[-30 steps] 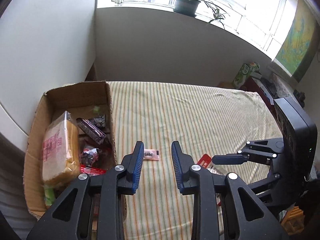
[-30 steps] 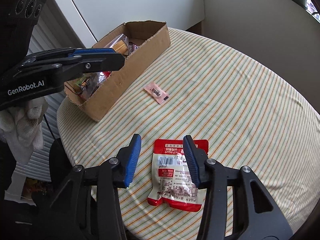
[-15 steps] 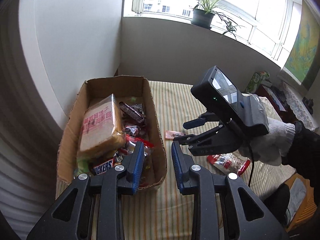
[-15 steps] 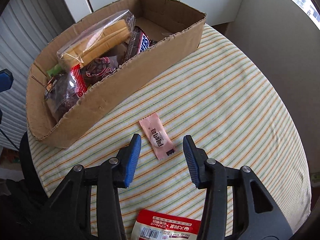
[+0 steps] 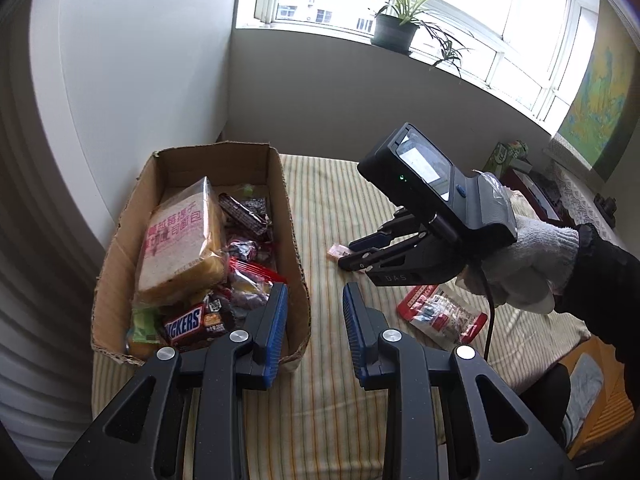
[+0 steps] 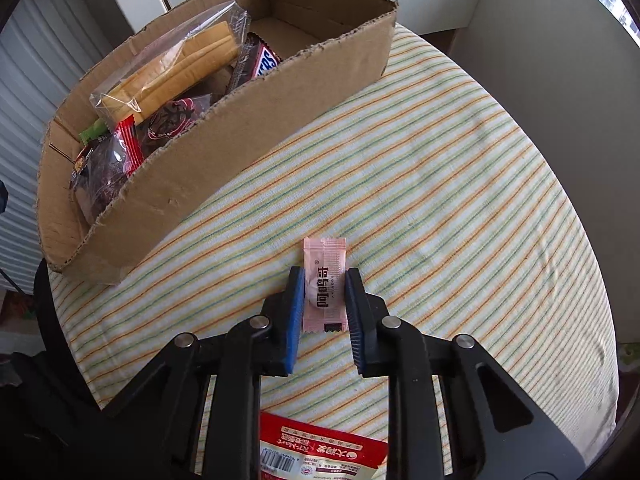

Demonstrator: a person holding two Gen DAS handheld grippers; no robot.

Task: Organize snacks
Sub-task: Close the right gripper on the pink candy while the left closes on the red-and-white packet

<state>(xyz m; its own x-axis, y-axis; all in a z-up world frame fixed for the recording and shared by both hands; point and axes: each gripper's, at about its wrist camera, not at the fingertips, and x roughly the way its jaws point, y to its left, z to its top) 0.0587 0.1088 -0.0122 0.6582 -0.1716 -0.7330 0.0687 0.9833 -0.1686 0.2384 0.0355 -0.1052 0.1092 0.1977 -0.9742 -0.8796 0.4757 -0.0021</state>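
A small pink candy sachet [image 6: 324,284] lies on the striped tablecloth [image 6: 460,184]. My right gripper [image 6: 322,276] is closed around it, a pad touching each long side; it also shows in the left wrist view [image 5: 352,254], with the sachet [image 5: 335,249] at its tips. A cardboard box [image 6: 224,148] holding bread, a Snickers bar and several wrapped snacks stands left of it, also seen in the left wrist view [image 5: 294,236]. A red and white snack pouch [image 5: 442,314] lies on the cloth, also under the right gripper [image 6: 320,456]. My left gripper [image 5: 314,304] is open and empty, above the box's near right corner.
A white wall and window sill with potted plants [image 5: 394,26] stand behind the table. The round table's edge [image 6: 600,340] curves off at the right. A green carton [image 5: 506,154] and clutter sit at the far right.
The right gripper moved forward and down from the red pouch to the pink sachet and closed on its sides. The left gripper drew back and left toward the box.
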